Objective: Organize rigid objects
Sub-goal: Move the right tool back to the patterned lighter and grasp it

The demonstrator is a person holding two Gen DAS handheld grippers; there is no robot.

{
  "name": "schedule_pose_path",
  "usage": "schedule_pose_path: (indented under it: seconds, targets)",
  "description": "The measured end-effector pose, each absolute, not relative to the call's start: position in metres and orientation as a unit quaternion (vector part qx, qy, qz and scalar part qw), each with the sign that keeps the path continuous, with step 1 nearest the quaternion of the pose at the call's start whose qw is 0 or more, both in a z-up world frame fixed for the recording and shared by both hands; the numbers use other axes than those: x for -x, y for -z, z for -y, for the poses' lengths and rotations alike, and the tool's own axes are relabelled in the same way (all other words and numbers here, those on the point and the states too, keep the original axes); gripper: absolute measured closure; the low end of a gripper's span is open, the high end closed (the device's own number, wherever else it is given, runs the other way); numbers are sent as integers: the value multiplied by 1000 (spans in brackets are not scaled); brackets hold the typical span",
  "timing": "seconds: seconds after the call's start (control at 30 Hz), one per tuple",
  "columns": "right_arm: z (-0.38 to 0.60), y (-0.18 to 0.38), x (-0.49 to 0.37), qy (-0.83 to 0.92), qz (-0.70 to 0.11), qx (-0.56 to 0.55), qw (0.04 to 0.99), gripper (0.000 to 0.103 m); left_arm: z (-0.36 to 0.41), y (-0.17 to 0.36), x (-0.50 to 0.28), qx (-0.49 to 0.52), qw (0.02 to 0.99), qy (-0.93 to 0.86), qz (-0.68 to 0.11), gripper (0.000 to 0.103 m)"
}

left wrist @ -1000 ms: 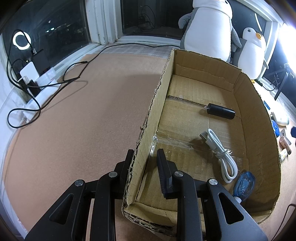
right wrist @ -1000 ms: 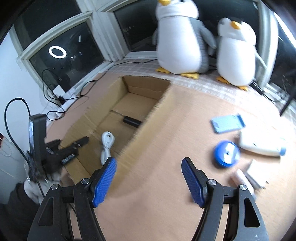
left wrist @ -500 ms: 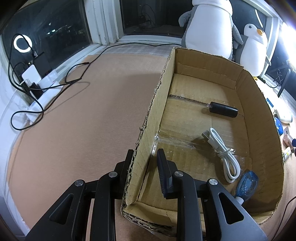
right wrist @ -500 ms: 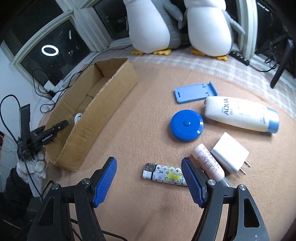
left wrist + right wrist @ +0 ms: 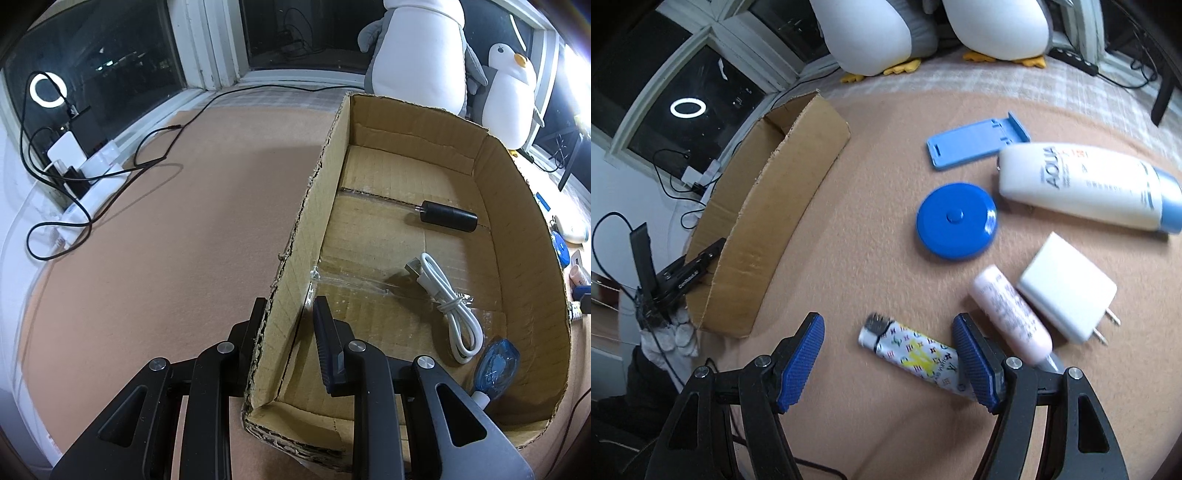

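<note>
The cardboard box (image 5: 517, 229) holds a black cylinder (image 5: 447, 216), a coiled white USB cable (image 5: 447, 299) and a small blue bottle (image 5: 495, 371). My left gripper (image 5: 290, 306) is shut on the box's left wall, one finger outside and one inside. In the right wrist view the box (image 5: 768, 206) lies at the left. My right gripper (image 5: 887, 319) is open just over a patterned lighter (image 5: 912, 354), whose head lies between the blue pads. Beside it lie a pink tube (image 5: 1012, 314) and a white charger (image 5: 1067, 288).
Farther out are a blue round tape measure (image 5: 956, 221), a blue phone stand (image 5: 975, 142) and a white lotion bottle (image 5: 1086, 184). Two plush penguins (image 5: 424, 48) stand by the window. Black cables and a power strip (image 5: 92, 170) lie at the table's left edge.
My right gripper has swung from above the box over to the loose items and come down close to the lighter, staying open. The left gripper has kept its hold on the box wall.
</note>
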State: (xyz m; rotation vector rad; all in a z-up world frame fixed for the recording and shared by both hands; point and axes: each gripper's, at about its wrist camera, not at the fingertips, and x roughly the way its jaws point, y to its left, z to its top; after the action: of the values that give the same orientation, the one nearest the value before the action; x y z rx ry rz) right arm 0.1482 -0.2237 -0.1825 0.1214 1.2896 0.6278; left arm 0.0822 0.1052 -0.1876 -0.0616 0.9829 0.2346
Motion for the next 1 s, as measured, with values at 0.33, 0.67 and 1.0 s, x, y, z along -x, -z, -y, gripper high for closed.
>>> schedule_pose_path:
  seconds: [0.33, 0.67, 1.0]
  targets:
    - [208, 187, -97, -239, -552, 65, 796, 52, -105, 188, -82, 30, 874, -113, -471, 80]
    - [194, 189, -88, -185, -499, 107, 840, 81, -104, 187, -82, 28, 874, -114, -471, 80]
    - [198, 187, -88, -159, -492, 64, 853, 82, -104, 187, -82, 28, 875, -113, -471, 80]
